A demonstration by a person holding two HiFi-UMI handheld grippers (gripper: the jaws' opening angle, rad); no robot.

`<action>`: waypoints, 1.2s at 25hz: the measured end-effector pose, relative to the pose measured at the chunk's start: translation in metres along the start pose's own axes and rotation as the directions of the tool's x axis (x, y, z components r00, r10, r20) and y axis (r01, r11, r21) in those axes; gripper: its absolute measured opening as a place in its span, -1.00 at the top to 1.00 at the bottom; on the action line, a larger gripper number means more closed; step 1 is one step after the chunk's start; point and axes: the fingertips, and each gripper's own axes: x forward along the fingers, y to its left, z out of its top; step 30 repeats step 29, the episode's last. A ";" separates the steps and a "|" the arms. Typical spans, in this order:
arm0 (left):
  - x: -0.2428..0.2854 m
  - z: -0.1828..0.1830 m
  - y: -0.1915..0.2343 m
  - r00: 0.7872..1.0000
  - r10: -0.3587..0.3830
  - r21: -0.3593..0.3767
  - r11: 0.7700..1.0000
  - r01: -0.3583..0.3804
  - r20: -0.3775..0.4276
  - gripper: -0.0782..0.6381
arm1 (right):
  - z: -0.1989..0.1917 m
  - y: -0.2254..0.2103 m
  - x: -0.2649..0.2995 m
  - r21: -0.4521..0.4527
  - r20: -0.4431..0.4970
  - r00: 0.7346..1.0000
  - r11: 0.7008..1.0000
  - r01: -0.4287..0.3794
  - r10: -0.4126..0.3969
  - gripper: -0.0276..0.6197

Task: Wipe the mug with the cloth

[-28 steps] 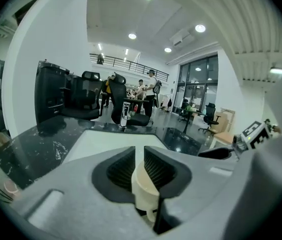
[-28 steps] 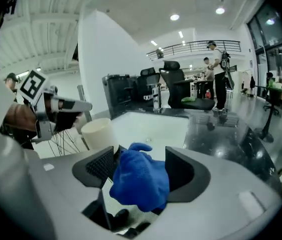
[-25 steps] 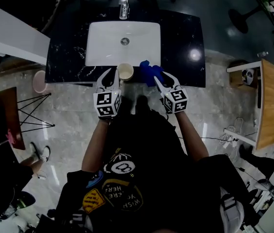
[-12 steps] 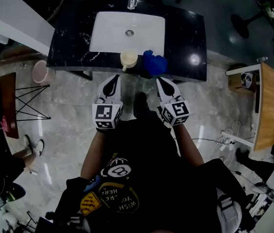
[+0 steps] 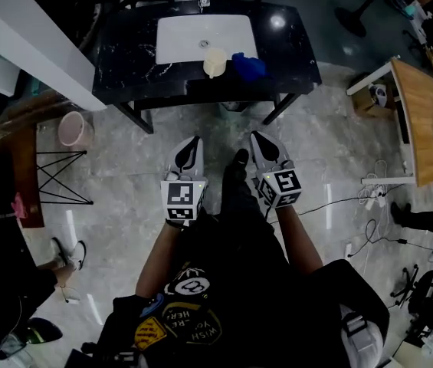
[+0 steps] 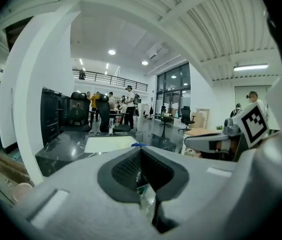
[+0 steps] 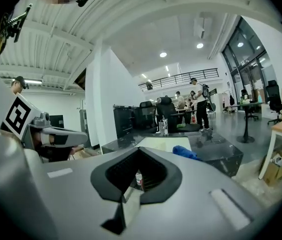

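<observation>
Both tools empty. Left gripper (image 5: 191, 148) and right gripper (image 5: 262, 146): jaws pressed together, nothing between them in either gripper view. Mug (image 5: 214, 62) stands upright on the black counter (image 5: 128, 60) at the front rim of the sink (image 5: 182, 41); blue cloth (image 5: 248, 66) lies bunched just beside it, on its right. You stand well apart from the counter, so no wiping is under way. Judgement: to start well, step in, open the right jaws over the cloth's raised fold, and steady the mug's wall with the left before rubbing. Pose: forearms low before your body, side by side, both tools pointing toward the counter
</observation>
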 end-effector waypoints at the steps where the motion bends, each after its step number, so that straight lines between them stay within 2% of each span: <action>1: -0.013 -0.001 -0.005 1.000 -0.009 -0.010 1.000 0.008 -0.003 0.77 | -0.001 0.010 -0.013 -0.001 0.001 1.000 1.000 0.009 -0.009 0.91; 5: -0.051 -0.001 -0.031 1.000 -0.027 -0.039 0.999 0.028 0.014 0.77 | -0.001 0.035 -0.064 0.017 -0.001 1.000 1.000 0.025 -0.025 0.91; 9: -0.067 0.004 -0.055 0.999 -0.015 -0.009 1.000 0.015 0.031 0.77 | -0.008 0.045 -0.097 0.022 -0.022 1.000 1.000 0.021 -0.020 0.91; 13: -0.074 0.008 -0.091 0.995 -0.099 -0.015 0.995 0.100 0.025 0.77 | -0.006 0.056 -0.118 0.023 -0.025 1.000 1.000 -0.006 0.007 0.91; 15: -0.076 0.011 -0.107 0.992 -0.125 0.005 0.992 0.124 0.029 0.77 | -0.005 0.057 -0.125 0.023 -0.028 1.000 1.000 -0.008 0.008 0.91; 20: -0.081 0.022 -0.129 0.990 -0.137 0.103 0.986 0.132 0.044 0.77 | -0.012 0.063 -0.130 0.050 -0.035 0.999 0.998 -0.030 0.032 0.91; 24: -0.085 0.023 -0.144 0.988 -0.150 0.100 0.984 0.145 0.040 0.77 | -0.006 0.067 -0.138 0.052 -0.023 0.999 0.998 -0.045 0.046 0.91; 30: -0.094 0.014 -0.169 0.986 -0.167 0.134 0.977 0.163 0.016 0.77 | -0.001 0.068 -0.151 0.057 -0.012 0.998 0.997 -0.059 0.060 0.91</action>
